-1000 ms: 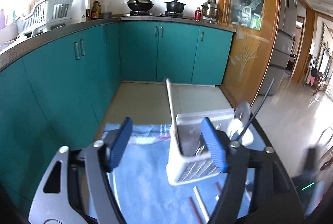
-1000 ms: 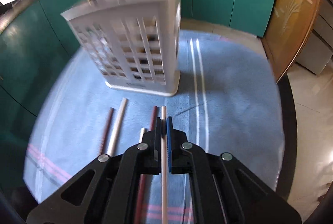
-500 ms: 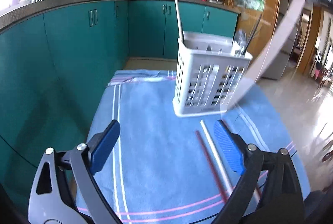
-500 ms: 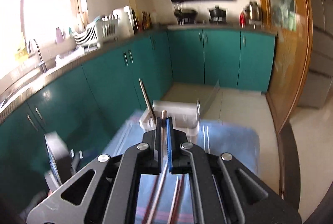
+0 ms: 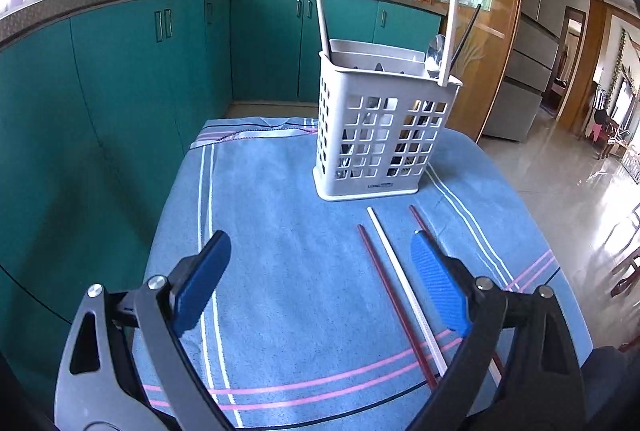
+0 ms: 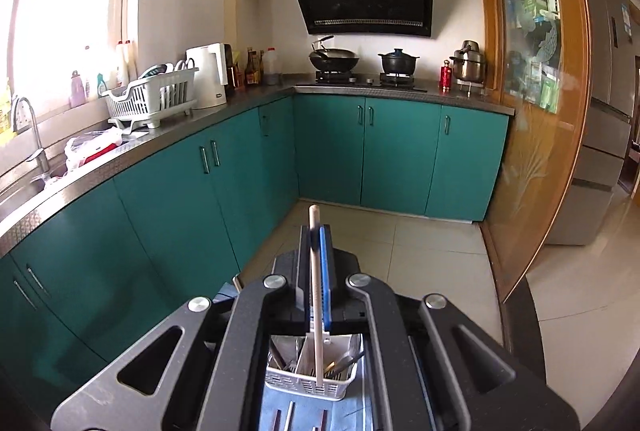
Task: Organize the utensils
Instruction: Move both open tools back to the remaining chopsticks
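A white slotted utensil caddy (image 5: 376,135) stands on a blue towel (image 5: 288,271) and holds a white chopstick, a spoon and dark utensils. My right gripper (image 6: 316,251) is shut on a white chopstick (image 6: 317,295), held upright; its lower end hangs at the caddy's (image 6: 312,383) front rim. The same chopstick (image 5: 452,3) shows in the left wrist view at the caddy's right corner. My left gripper (image 5: 320,279) is open and empty, low over the towel. Two dark red chopsticks (image 5: 392,307) and a white one (image 5: 404,291) lie in front of the caddy.
Teal cabinets (image 5: 120,103) run along the left and back, close to the table edge. A counter holds a dish rack (image 6: 152,99), kettle and stove pots. A wooden-framed glass door (image 5: 492,11) and a fridge stand to the right.
My right gripper rose and tilted up, bringing the white chopstick upright over the caddy. My left gripper pulled back and lowered, so the caddy looks farther off.
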`<state>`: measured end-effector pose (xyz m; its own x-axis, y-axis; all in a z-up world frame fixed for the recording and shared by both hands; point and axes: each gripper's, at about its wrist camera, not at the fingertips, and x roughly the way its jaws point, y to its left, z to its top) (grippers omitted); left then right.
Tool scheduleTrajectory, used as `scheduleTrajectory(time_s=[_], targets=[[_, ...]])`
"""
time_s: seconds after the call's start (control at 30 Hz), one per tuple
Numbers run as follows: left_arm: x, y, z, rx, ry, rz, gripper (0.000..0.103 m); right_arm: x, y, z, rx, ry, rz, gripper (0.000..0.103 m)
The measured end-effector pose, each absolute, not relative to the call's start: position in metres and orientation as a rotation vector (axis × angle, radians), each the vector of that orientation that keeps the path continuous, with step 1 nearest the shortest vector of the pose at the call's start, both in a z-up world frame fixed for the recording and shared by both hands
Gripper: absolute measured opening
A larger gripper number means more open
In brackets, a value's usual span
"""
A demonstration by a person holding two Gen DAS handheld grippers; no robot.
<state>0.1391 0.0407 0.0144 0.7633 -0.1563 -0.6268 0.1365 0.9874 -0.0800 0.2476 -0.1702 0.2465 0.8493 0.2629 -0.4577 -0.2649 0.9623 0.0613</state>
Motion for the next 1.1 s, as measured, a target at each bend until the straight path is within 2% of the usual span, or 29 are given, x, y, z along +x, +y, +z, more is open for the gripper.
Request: scheduleTrajectory(time_s=[0.47, 0.77, 1.0, 1.03, 1.07, 1.1], targets=[[0.143, 0.042, 0.013, -0.036, 0.693, -0.161, 0.09, 0.268, -0.169, 0.238, 0.028, 0.516, 0.281, 0.004], [0.145, 0.041, 0.012, -0.039, 0.695, -0.165, 0.091, 0.267, -0.173, 0.258, 0.039, 0.493, 0.286, 0.004], [0.147, 0.044, 0.009, -0.052, 0.701, -0.168, 0.09, 0.288, -0.175, 0.179, 0.058, 0.653, 0.26, 0.005], [0.147, 0.044, 0.009, -0.057, 0.702, -0.172, 0.09, 0.289, -0.177, 0.167, 0.058, 0.669, 0.249, 0.007], [0.147, 0.044, 0.009, -0.06, 0.703, -0.177, 0.09, 0.287, -0.181, 0.156, 0.058, 0.683, 0.237, 0.025], [0.148, 0.044, 0.009, -0.061, 0.704, -0.178, 0.09, 0.284, -0.183, 0.148, 0.062, 0.695, 0.232, 0.039]])
